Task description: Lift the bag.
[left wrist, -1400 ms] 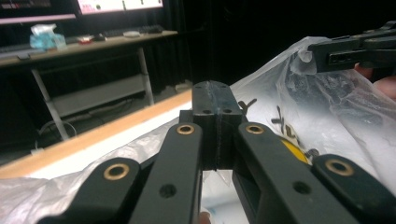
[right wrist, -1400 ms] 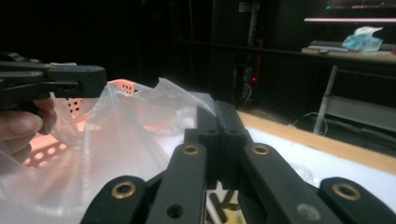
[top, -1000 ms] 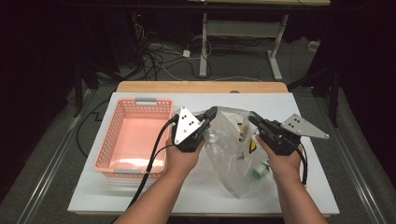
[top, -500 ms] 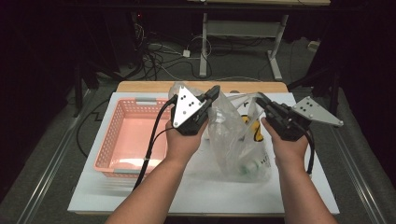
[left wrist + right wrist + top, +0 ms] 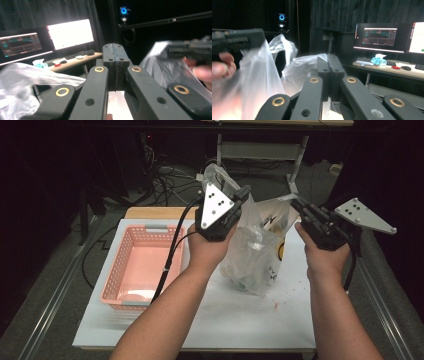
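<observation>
While both jaw pairs stay pinched on its rim, the clear plastic bag (image 5: pixel 255 255) hangs between my left hand-held gripper (image 5: pixel 241 195) and right hand-held gripper (image 5: pixel 296 205), long axis vertical, its bottom near the white table (image 5: pixel 250 320). Pink basket (image 5: pixel 137 265): left of my left hand-held gripper. Room: dark, monitors (image 5: pixel 67 33) lit.

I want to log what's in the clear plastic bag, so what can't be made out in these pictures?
- What the plastic bag holds: high view, too small, and crumpled film blurs it.
- Bag film by the left tool: left gripper view, motion blur.
- The right tool's grip on the bag edge: right gripper view, its shut jaws cover it.
- The pink basket's floor: high view, glare.
</observation>
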